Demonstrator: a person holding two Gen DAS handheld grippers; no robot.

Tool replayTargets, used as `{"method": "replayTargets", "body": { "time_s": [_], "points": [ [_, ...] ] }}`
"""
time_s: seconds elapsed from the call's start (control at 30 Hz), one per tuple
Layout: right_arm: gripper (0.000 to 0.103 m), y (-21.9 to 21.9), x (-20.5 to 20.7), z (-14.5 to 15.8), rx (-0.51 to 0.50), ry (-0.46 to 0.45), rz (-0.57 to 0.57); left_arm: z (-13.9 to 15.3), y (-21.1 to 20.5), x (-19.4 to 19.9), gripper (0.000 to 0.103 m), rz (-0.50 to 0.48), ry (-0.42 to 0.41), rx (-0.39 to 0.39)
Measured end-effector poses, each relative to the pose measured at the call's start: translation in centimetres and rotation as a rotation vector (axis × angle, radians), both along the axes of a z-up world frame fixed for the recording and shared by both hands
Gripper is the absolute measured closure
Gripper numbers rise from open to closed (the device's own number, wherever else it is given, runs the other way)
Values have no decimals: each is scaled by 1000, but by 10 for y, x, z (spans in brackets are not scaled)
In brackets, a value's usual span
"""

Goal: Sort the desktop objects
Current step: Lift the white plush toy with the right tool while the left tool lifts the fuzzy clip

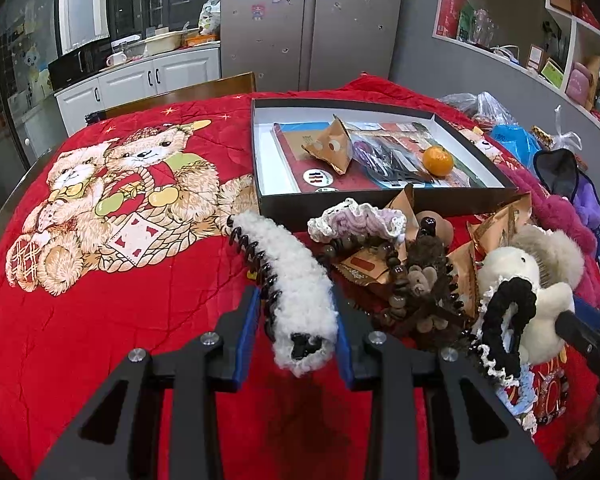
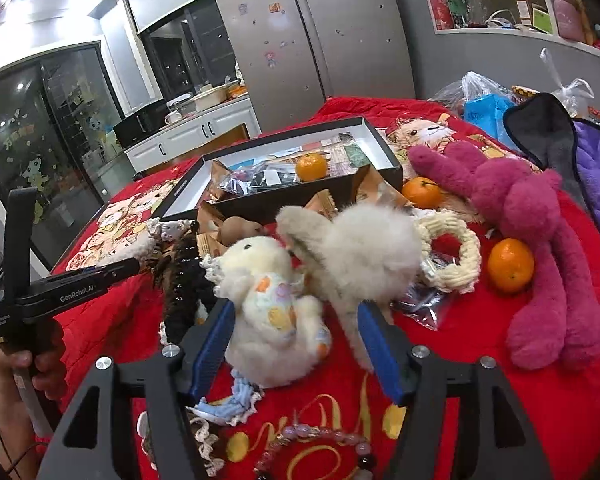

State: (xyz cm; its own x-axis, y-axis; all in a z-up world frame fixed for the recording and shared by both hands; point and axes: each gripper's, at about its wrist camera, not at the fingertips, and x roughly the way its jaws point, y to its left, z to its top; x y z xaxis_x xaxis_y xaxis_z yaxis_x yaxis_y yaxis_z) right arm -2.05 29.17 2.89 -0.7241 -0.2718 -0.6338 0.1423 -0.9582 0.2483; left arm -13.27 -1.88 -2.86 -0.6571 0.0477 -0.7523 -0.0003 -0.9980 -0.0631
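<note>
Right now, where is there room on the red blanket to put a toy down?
The free patch is the teddy-bear print, left of the black box and the white fuzzy hair clip. Right of the clip it is crowded: bracelets, scrunchies, snack packets and the white plush toy.

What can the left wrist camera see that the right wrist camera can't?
Only the left wrist view shows the left gripper clamping a fuzzy white hair claw. Only the right wrist view shows the pink plush rabbit and two loose oranges. Both show the black box holding an orange, and the white plush toy.
</note>
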Motion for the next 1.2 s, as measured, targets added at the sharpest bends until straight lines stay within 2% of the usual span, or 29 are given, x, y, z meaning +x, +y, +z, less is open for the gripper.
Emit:
{"method": "replayTargets", "body": {
  "time_s": [0.17, 0.33, 0.37, 0.47, 0.57, 0.93, 1.2],
  "points": [
    [37, -11, -1, -6, 42, -15, 51, -3, 0, -1, 68, -4, -6, 0],
    [38, -30, -11, -20, 103, -78, 83, -4, 0, -1, 68, -7, -9, -2],
    [45, -31, -12, -21, 108, -82, 86, -4, -1, -1, 69, -6, -8, 3],
    [54, -27, -14, -21, 81, -81, 83, -3, -4, -2, 70, -2, -8, 22],
    [58, -23, -11, -19, 67, -73, 69, 0, -11, -1, 71, 7, -7, 45],
    [58, -18, 2, 12, 76, 23, 14, 27, -13, 13, 73, -6, 67, 51],
    [58, -11, 6, 37, 62, 50, -38, 45, -11, 24, 74, -20, 121, 58]
  ]
}}
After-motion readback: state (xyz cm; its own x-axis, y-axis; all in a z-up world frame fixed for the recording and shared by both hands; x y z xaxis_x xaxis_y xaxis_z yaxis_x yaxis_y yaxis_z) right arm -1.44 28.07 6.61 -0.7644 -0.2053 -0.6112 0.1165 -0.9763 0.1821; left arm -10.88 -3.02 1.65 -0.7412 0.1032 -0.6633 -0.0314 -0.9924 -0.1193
